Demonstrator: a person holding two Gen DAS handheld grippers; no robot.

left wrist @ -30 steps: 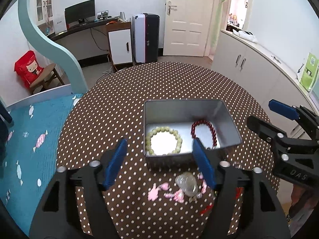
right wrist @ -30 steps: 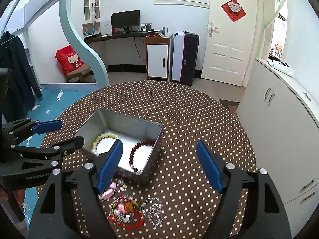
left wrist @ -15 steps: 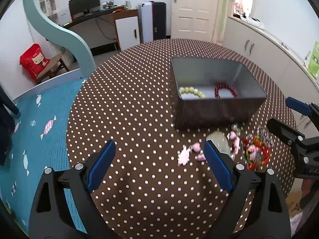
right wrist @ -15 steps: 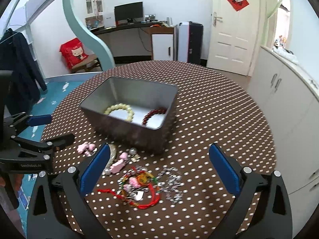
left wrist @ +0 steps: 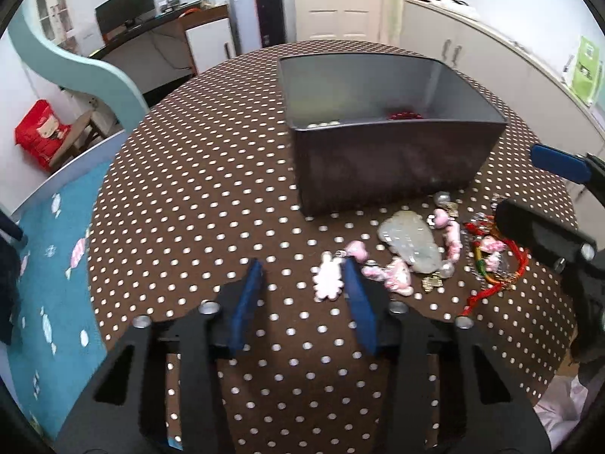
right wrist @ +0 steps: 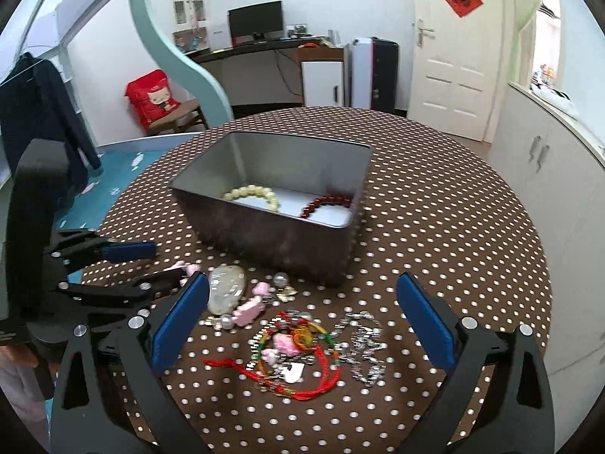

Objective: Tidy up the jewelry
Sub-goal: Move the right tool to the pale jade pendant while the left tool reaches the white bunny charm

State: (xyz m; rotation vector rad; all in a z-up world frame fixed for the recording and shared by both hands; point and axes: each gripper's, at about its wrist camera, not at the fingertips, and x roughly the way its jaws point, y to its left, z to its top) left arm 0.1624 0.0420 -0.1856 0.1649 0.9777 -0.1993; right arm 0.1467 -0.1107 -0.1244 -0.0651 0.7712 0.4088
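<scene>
A grey metal box (left wrist: 397,162) (right wrist: 287,234) stands on the polka-dot table and holds a cream bead bracelet (right wrist: 252,193) and a dark red bead bracelet (right wrist: 327,201). In front of it lie a pink charm (left wrist: 328,277), a pale jade pendant (left wrist: 408,240) (right wrist: 226,289), pink beads (right wrist: 249,308), a red cord bracelet (right wrist: 293,355) and a silver chain (right wrist: 363,344). My left gripper (left wrist: 302,283) is open, low over the table just left of the pink charm. My right gripper (right wrist: 302,312) is wide open above the red cord bracelet.
The round table (right wrist: 435,227) has a brown cloth with white dots. White cabinets (right wrist: 548,174) stand to the right. A blue rug (left wrist: 45,272) and a teal bed frame (left wrist: 87,72) are to the left.
Both grippers have dropped lower and pulled back toward the loose jewelry in front of the box. The left jaws have narrowed and now sit beside the pink charm.
</scene>
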